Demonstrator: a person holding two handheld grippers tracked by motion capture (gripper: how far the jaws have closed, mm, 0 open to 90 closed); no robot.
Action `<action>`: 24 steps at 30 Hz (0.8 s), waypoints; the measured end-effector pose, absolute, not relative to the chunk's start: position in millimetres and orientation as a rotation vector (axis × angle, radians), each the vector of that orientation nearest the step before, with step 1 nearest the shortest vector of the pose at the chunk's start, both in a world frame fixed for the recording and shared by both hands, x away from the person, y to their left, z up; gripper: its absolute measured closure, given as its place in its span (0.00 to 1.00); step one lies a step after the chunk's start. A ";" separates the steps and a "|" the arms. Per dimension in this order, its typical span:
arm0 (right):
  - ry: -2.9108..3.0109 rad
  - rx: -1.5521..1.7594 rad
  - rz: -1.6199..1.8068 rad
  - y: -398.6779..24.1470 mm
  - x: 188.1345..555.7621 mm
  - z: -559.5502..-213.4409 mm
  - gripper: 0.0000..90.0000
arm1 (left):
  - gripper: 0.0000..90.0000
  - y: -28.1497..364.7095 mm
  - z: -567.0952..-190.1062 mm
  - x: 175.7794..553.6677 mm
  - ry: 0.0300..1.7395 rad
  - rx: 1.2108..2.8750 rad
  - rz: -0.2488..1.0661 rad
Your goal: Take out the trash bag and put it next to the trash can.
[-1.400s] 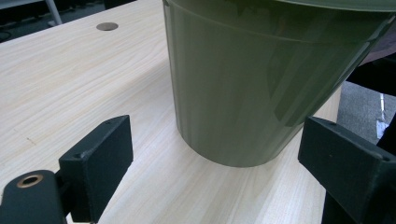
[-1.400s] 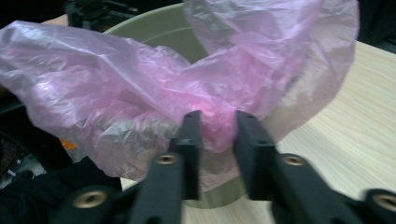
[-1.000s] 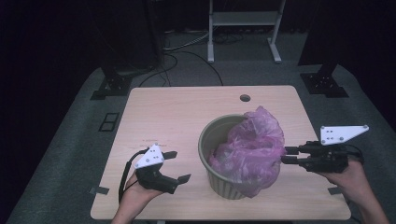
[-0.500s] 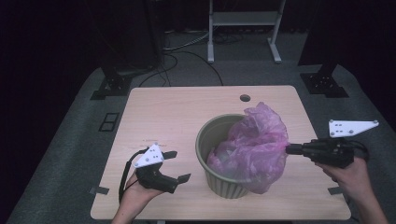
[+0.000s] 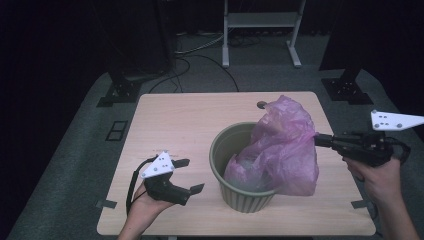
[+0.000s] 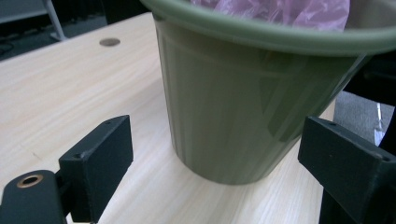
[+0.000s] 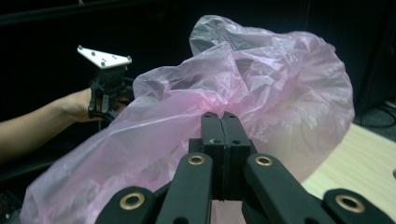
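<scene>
High view: a round olive-green ribbed plastic bin (image 5: 240, 195) stands upright on the pale wooden table (image 5: 200, 120), right of centre and near the front edge. A thin translucent pink plastic bag (image 5: 285, 150) sits partly inside it, its bulk rising above the rim and draping over the bin's right side. The right gripper (image 5: 320, 141), off the table's right edge, points left with its jaws pressed together on the bag's right side. The left gripper (image 5: 189, 175) rests in the left hand (image 5: 145, 202) at the front left of the table, jaws spread wide and holding nothing, apart from the bin.

Left gripper view: the two black jaws stand far apart with bare tabletop between them. The bin wall (image 6: 233, 107) is close ahead, pink bag (image 6: 280, 9) visible above its rim.

Right gripper view: the jaws are closed flat together, pinching a gathered fold of the bag (image 7: 261, 84). The left gripper (image 7: 107, 88) shows beyond, at left.
</scene>
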State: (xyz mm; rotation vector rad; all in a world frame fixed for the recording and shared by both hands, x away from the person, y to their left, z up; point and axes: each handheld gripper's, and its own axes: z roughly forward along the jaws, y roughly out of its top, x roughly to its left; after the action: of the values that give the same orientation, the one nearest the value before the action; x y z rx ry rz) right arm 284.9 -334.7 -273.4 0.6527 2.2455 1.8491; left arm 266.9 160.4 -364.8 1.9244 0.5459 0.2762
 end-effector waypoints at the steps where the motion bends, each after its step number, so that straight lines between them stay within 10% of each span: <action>1: 2.236 0.647 1.863 -333.6 285.5 -271.0 1.00 | 0.10 160.4 -361.1 266.8 0.544 1.914 0.277; 24: 2.169 0.481 2.084 -281.3 310.2 -225.9 1.00 | 0.05 59.4 -285.6 300.0 0.256 1.919 0.230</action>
State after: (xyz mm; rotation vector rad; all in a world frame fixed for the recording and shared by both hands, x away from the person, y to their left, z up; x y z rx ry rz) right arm 310.2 -281.3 -225.9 0.4813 2.1688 2.0842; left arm 300.0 59.4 -285.6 1.9193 0.2564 0.2299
